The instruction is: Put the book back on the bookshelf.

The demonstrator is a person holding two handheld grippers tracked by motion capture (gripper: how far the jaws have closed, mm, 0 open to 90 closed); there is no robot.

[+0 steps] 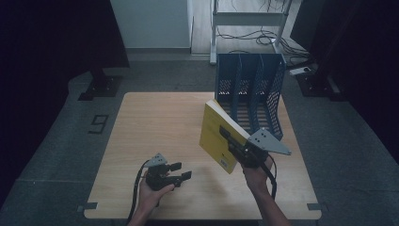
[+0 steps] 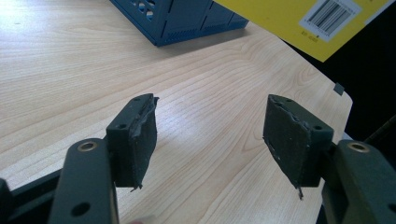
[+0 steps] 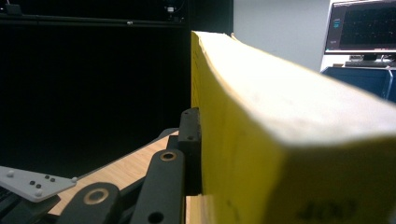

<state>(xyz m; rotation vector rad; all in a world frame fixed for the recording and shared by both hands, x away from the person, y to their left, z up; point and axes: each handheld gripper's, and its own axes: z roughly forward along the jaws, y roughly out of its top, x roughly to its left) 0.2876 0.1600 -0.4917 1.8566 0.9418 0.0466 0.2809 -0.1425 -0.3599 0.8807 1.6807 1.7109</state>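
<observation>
My left claw (image 1: 181,171) rests low on the tabletop (image 1: 155,122) at seven o'clock, jaws apart with nothing between them. At four o'clock my right claw (image 1: 229,141) is clamped on the yellow book (image 1: 214,134), lifted and tilted. Beyond it, at one o'clock, stands the blue file rack (image 1: 249,89).

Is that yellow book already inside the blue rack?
Not yet. The right gripper holds the yellow book tilted above the table, in front of the blue rack.
</observation>
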